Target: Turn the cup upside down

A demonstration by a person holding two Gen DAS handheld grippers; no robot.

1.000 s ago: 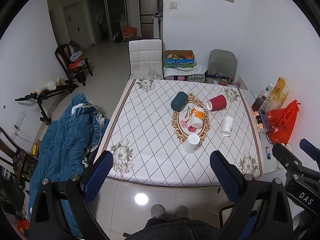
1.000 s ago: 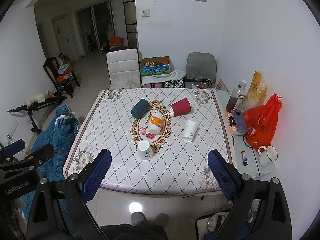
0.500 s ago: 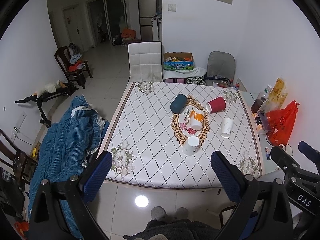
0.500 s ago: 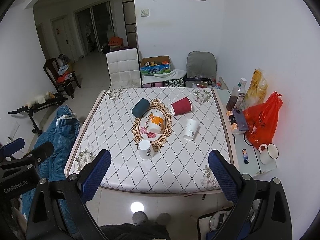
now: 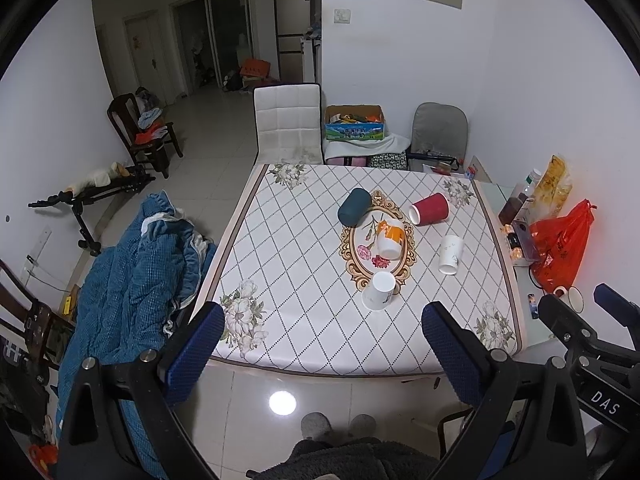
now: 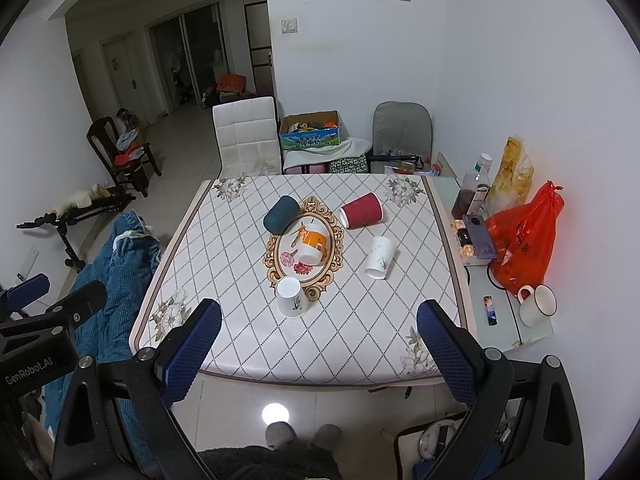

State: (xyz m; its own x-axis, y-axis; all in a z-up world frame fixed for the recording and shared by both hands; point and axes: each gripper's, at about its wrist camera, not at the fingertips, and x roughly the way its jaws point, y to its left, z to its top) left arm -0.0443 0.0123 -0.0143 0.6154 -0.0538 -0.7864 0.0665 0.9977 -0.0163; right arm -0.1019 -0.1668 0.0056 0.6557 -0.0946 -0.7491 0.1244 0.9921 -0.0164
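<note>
Several cups sit on the patterned table (image 5: pixel 296 280). A dark teal cup (image 5: pixel 354 207) and a red cup (image 5: pixel 430 209) lie on their sides at the back. An orange and white cup (image 5: pixel 390 239) lies in the middle. A white cup (image 5: pixel 450 254) is at the right and another white cup (image 5: pixel 378 291) stands upside down at the front. The same cups show in the right wrist view: teal (image 6: pixel 281 214), red (image 6: pixel 362 211), orange (image 6: pixel 312 245), white right (image 6: pixel 379 257), white front (image 6: pixel 291 297). My left gripper (image 5: pixel 320 356) and right gripper (image 6: pixel 318 350) are both open and empty, high above the table's near edge.
A blue blanket (image 5: pixel 132 280) is heaped left of the table. A side shelf at the right holds a red bag (image 6: pixel 524 240), bottles and a white mug (image 6: pixel 536 310). Chairs (image 5: pixel 288 124) and a box stand behind the table. My slippers show on the tiled floor below.
Both grippers have pulled back and risen slightly, so the table looks a little smaller. The cups have not moved.
</note>
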